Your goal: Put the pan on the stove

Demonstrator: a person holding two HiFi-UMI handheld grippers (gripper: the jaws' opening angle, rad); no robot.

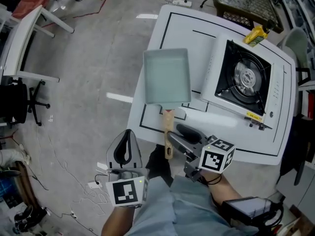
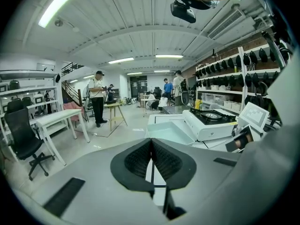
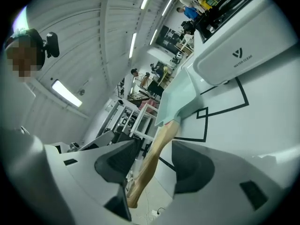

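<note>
1. Head view: a pale green rectangular metal pan (image 1: 167, 77) lies flat on the white worktop (image 1: 189, 23). It sits just beside the white single-burner gas stove (image 1: 243, 80), not on it. Its light wooden handle (image 1: 168, 127) points toward the person. The right hand-held gripper (image 1: 175, 134) sits at that handle. The left hand-held gripper (image 1: 128, 134) hangs off the worktop's edge, over the floor.
2. Left gripper view: the left hand-held gripper (image 2: 151, 142) is clenched on nothing, its pads meeting. The pan (image 2: 169, 132) and stove (image 2: 210, 122) lie ahead and to the right.
3. Right gripper view: the right hand-held gripper (image 3: 153, 163) is released, jaws wide apart. The handle (image 3: 161, 139) runs between them and touches neither pad.
4. Handling: the pan looks stiff and fairly light, but its weight sits out beyond the handle, so it will likely dip forward when lifted. The rounded, smooth wood may roll in the pads. The best hold is probably well up the handle, near the pan body, and squeezed firmly.
</note>
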